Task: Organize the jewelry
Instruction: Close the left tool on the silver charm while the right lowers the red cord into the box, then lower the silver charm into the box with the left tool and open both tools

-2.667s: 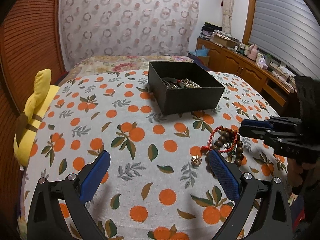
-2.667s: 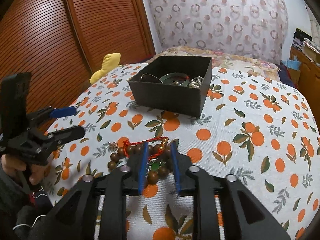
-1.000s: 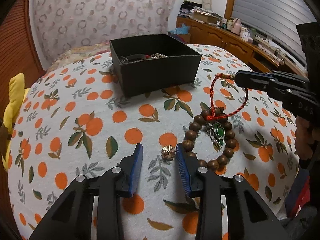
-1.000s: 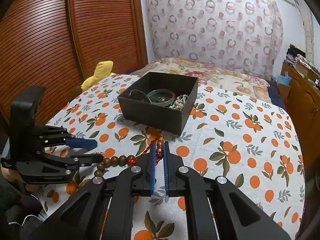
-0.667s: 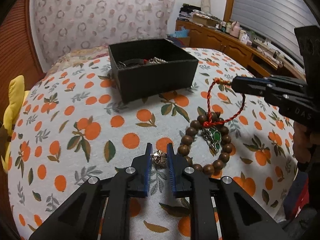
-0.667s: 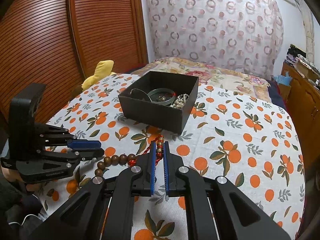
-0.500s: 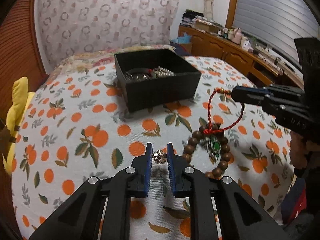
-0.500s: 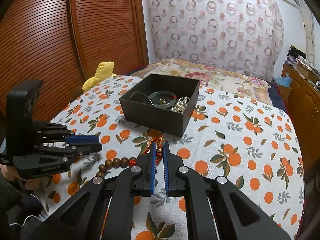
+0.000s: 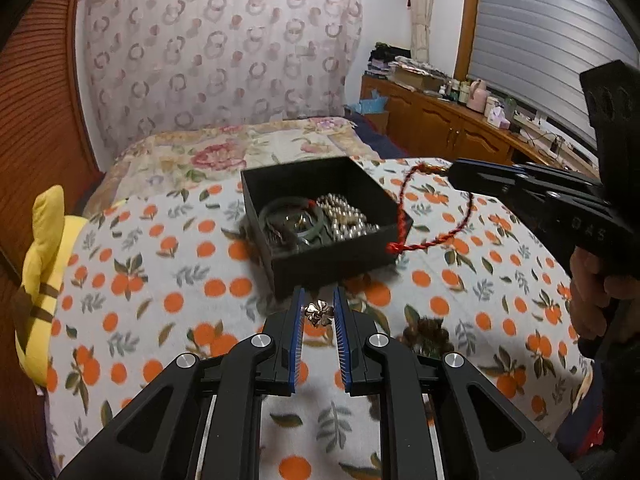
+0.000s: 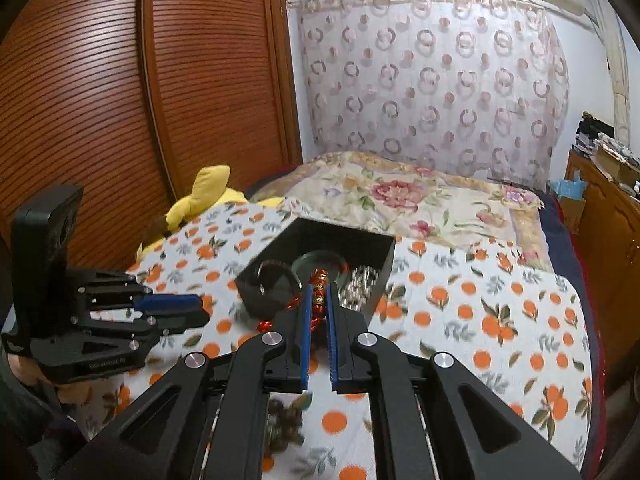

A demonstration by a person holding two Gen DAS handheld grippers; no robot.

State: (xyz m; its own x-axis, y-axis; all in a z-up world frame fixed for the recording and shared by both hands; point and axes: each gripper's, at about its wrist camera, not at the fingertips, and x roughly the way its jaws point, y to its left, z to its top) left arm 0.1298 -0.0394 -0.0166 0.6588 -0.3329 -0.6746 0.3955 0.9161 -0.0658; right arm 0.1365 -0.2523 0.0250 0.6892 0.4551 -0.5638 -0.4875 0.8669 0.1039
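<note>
My left gripper [image 9: 317, 302] is shut on a small metal flower charm [image 9: 318, 315], held above the orange-print bedspread [image 9: 168, 300]. My right gripper [image 10: 318, 300] is shut on the gold-beaded end of a red cord bracelet [image 10: 319, 294]. In the left wrist view its loop [image 9: 404, 216] hangs from the right gripper [image 9: 458, 172] in front of the black box [image 9: 332, 262]. The box holds a green bangle [image 9: 294, 220] and pearls [image 9: 346, 218]. A brown wooden bead bracelet [image 9: 428, 332] shows blurred on the bedspread, below the cord. The left gripper [image 10: 200, 314] is at the left in the right wrist view.
A yellow plush toy [image 9: 40, 264] lies at the bed's left edge beside a ribbed wooden wardrobe [image 10: 120, 100]. A floral quilt [image 10: 408, 200] covers the bed beyond the box. A cluttered wooden sideboard [image 9: 460, 128] runs along the right wall. A hand [image 9: 592, 288] grips the right tool.
The left gripper shut on the flower charm and lifted it off the bedspread. The right gripper rose with the red cord, whose knot has left the wooden beads. Both moved toward the box.
</note>
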